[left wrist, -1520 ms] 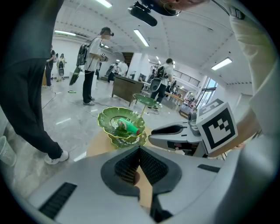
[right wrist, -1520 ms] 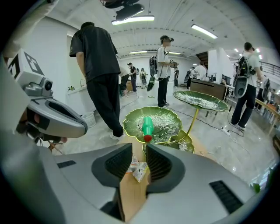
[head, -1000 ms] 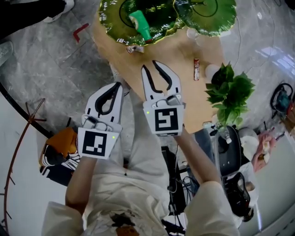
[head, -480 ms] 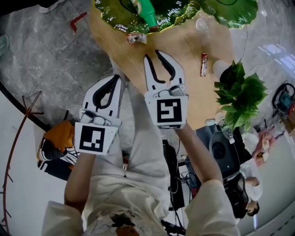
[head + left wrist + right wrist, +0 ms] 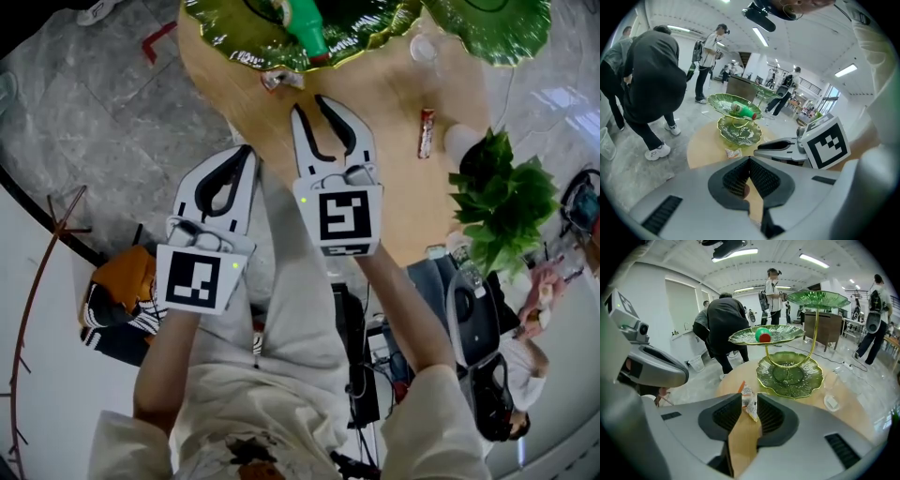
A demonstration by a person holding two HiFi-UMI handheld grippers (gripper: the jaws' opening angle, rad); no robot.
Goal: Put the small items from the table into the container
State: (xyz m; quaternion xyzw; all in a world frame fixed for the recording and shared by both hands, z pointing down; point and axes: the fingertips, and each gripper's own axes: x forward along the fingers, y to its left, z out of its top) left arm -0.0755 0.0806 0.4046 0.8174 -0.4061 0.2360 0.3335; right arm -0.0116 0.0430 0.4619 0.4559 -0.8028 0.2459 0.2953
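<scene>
The crumpled packet (image 5: 281,80) lies on the table (image 5: 403,202), just beyond the right gripper (image 5: 328,105) and slightly to its left. That gripper's half-open jaws are empty. The left gripper (image 5: 246,152), tips together and holding nothing, hangs off the near-left edge, so the right is nearer.

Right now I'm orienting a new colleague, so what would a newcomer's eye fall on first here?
A tiered stand of green leaf-shaped dishes rises at the far side of the wooden table, a green bottle lying on one tier. Nearer, a crinkled wrapper lies just ahead of the open right gripper; the shut left gripper is beside it.
</scene>
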